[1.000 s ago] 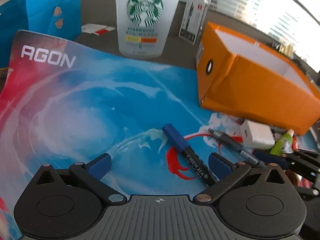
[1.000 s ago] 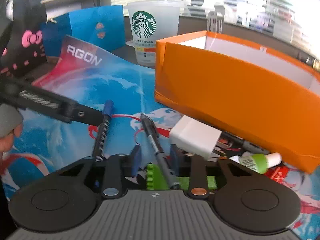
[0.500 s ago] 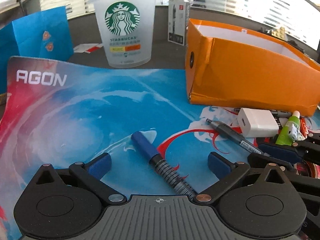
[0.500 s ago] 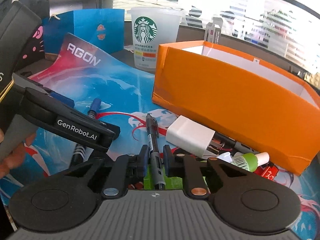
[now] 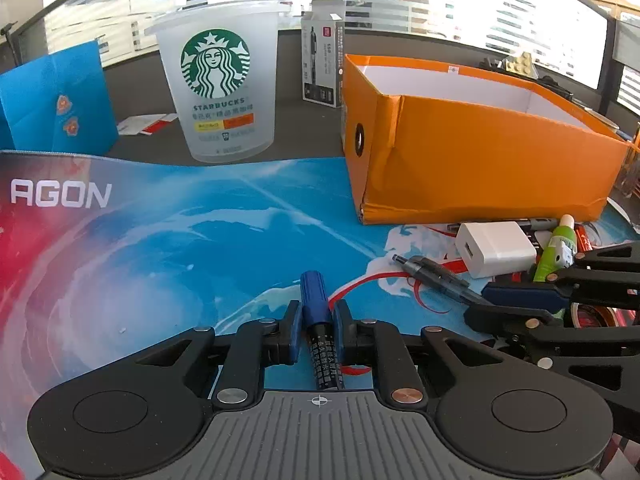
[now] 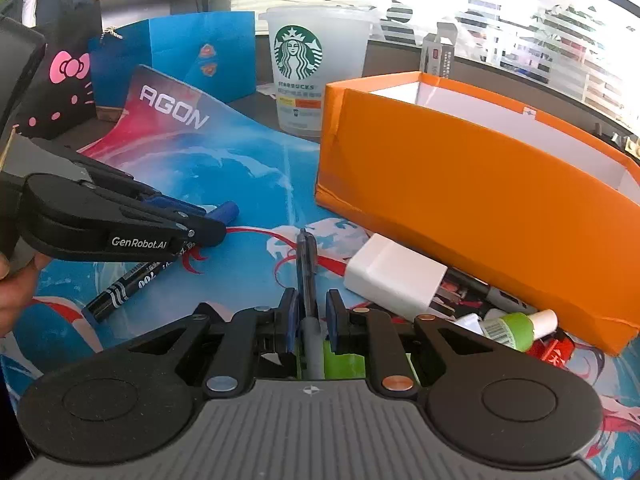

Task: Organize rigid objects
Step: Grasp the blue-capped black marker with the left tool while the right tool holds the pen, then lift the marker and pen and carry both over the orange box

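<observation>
Left tool (image 5: pixel 316 320): jaws, wide a second ago, closing on marker (image 5: pixel 314 300). Right tool (image 6: pixel 308 314): clamped on pen (image 6: pixel 306 268). Both ready for box (image 5: pixel 480 160).

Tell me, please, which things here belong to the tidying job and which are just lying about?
Job: blue-capped marker with left gripper closing on it; grey pen in right gripper; orange box; white charger; green tube.

Lying about: coffee cup; blue paper bag; desk mat; black bag.
</observation>
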A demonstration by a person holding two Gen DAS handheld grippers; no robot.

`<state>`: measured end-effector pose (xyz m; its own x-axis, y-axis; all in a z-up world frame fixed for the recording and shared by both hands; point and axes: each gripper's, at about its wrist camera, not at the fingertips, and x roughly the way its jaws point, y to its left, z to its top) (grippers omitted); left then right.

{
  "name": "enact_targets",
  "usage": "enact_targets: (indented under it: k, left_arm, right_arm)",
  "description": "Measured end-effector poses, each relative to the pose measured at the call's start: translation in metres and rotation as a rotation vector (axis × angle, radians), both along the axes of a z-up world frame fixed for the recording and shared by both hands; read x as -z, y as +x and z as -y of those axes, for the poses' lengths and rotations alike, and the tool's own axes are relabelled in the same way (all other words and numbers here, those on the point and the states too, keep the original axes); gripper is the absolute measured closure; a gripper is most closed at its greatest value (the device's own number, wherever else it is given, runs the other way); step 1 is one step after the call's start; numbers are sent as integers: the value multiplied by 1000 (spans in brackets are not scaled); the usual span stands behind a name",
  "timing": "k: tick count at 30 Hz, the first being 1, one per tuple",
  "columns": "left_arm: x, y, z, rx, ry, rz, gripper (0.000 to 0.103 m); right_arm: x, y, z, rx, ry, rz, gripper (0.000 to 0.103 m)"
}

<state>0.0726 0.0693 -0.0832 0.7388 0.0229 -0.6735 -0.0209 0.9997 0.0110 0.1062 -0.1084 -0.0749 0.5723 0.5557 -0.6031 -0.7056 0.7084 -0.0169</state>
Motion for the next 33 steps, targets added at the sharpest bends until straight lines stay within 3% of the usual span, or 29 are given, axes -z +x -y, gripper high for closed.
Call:
enact_targets:
  k: [2,8,33]
  left_arm:
    - [0,0,-1,3,-3,-1,89]
    - [-5,-1,-8,22,-68,-20,89]
    - [-67,-14,-3,110,-99,184,90]
  right_arm:
    - [1,-1,-2,-7,3,2,94]
    - [-3,-1,-3,9,40,2,94]
    - [-44,-17,8,67,121,132,94]
